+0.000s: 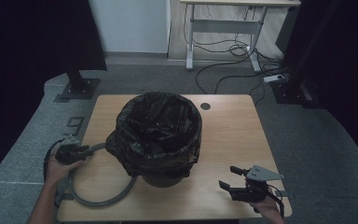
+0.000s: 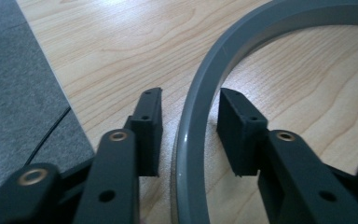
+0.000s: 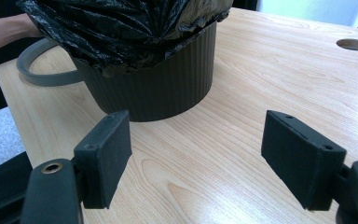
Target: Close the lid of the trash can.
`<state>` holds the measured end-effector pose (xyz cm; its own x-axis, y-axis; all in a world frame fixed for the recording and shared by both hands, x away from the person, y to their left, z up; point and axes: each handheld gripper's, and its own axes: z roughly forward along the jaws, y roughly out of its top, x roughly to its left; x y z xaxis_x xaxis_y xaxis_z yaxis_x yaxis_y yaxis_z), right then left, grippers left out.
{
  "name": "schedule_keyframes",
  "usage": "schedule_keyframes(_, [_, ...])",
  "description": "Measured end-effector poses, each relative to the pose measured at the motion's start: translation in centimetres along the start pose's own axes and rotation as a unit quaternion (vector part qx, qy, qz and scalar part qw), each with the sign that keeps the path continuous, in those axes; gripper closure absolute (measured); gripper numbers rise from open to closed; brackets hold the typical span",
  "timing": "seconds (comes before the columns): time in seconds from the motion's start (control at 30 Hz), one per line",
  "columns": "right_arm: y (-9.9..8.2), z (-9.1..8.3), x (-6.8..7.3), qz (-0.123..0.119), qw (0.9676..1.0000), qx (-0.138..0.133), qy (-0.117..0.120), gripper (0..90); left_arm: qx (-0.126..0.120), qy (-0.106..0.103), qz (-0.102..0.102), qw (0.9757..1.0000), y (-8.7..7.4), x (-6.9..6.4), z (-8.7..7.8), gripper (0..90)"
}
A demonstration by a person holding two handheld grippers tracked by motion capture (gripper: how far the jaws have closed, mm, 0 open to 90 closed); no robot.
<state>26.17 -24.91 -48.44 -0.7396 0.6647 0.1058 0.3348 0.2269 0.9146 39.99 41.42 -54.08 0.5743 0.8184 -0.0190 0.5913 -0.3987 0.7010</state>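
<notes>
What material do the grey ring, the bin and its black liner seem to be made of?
Grey ring: likely moulded plastic, smooth with a slight sheen.
Bin: probably dark plastic, matte, with fine vertical ribs.
Liner: thin plastic film, glossy and crinkled, folded over the rim.

Bins: one dark ribbed bin (image 1: 161, 175) at the desk's middle
Bin liners: one black bag (image 1: 158, 128) draped over the bin's rim
Rings: one grey ring (image 1: 98, 198) lying flat by the desk's left edge, partly under the bin's side
Desks: one wooden desk (image 1: 233, 140) in front, a second desk (image 1: 223, 3) at the back wall
Cable holes: one round hole (image 1: 205, 106) near the desk's far edge
Grippers: two, the left gripper (image 1: 91, 150) near the left edge, the right gripper (image 1: 228, 177) near the right front corner
</notes>
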Motion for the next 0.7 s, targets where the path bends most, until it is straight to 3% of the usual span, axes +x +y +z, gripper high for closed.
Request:
schedule_keyframes(0.07, [0.0, -0.2, 0.0, 0.001, 1.0, -0.002, -0.002, 23.6, 0.001, -0.005, 0.006, 1.0, 0.0, 0.0, -0.1, 70.1])
schedule_keyframes(0.33, [-0.2, -0.8, -0.4, 0.007, 0.9999, -0.008, -0.013, 24.2, 0.005, -0.016, 0.021, 0.9996, -0.3, 0.2, -0.5, 75.0])
schedule_keyframes(0.7, [0.5, -1.4, -0.9, 0.009, 0.9996, -0.015, -0.023, 24.7, -0.005, -0.03, 0.021, 0.9993, -0.6, 0.9, -2.2, 78.5])
